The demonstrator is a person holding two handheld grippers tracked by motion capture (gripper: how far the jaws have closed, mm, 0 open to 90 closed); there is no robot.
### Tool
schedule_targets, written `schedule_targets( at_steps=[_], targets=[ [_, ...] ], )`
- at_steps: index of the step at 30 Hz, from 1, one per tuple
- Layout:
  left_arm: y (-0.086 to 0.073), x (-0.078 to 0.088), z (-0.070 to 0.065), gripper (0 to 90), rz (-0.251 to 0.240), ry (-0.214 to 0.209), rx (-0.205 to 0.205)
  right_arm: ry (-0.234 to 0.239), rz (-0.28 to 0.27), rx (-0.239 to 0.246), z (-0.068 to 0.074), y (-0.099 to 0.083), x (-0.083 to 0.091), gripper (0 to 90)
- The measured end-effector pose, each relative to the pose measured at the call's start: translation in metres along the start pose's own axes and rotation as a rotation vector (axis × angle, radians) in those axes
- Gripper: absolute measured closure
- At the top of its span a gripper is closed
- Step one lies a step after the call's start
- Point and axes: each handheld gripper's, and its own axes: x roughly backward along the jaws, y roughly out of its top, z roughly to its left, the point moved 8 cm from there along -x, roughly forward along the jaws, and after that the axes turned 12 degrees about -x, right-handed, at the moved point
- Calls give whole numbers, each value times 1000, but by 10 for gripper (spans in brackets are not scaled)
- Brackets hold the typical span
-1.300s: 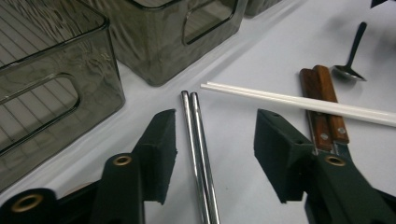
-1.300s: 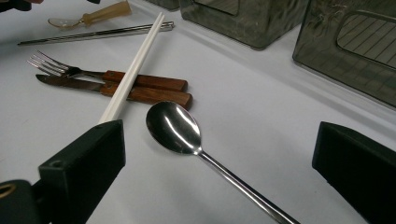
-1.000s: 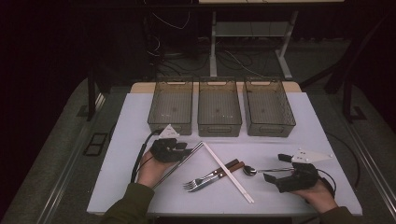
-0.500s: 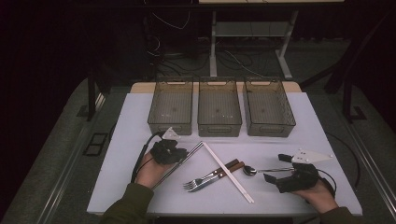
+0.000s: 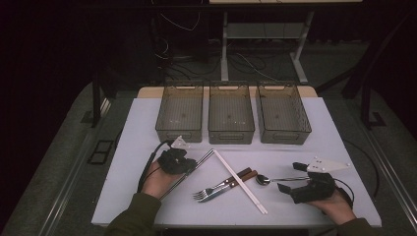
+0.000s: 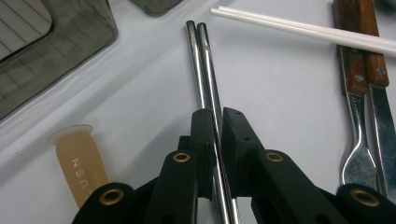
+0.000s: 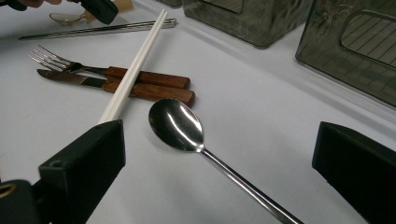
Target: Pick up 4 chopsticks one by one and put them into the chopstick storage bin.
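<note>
The left gripper (image 6: pixel 215 140) has just been closing its jaws, and they are now clamped on the pair of thin steel chopsticks (image 6: pixel 204 70), which run straight between the pads. This pair lies slanted on the white worktop (image 5: pixel 314 142), in the left part, a little in front of the left one of three smoky transparent plastic bins (image 5: pixel 180 113) that stand in a row along the far edge. I think the bins wait empty so that each kind of cutlery gets its own place, and the grip in the middle of the sticks should keep both together when they are lifted.

The right gripper (image 7: pixel 219 158) rests near the front right corner with its jaws wide apart, on either side of the handle of a shiny steel spoon (image 7: pixel 176 125), not touching it.

Beside the left gripper lies a small amber rubber piece (image 6: pixel 74 161) with raised letters that look like "NSU"; the remainder is hidden.
</note>
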Motion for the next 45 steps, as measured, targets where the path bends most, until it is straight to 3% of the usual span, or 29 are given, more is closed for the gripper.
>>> schedule_targets(
  at_steps=[18,27,32,45],
  targets=[
    [-5,-3,0,834,28,-7,7,1,-2,-2,0,0,0,28],
    [-9,-4,3,811,52,11,-17,1,-4,0,0,0,1,27],
    [-10,-4,3,800,46,16,-30,1,-3,0,0,0,0,28],
    [-13,-4,0,802,16,54,-2,3,-1,3,0,0,0,28]
  ],
)
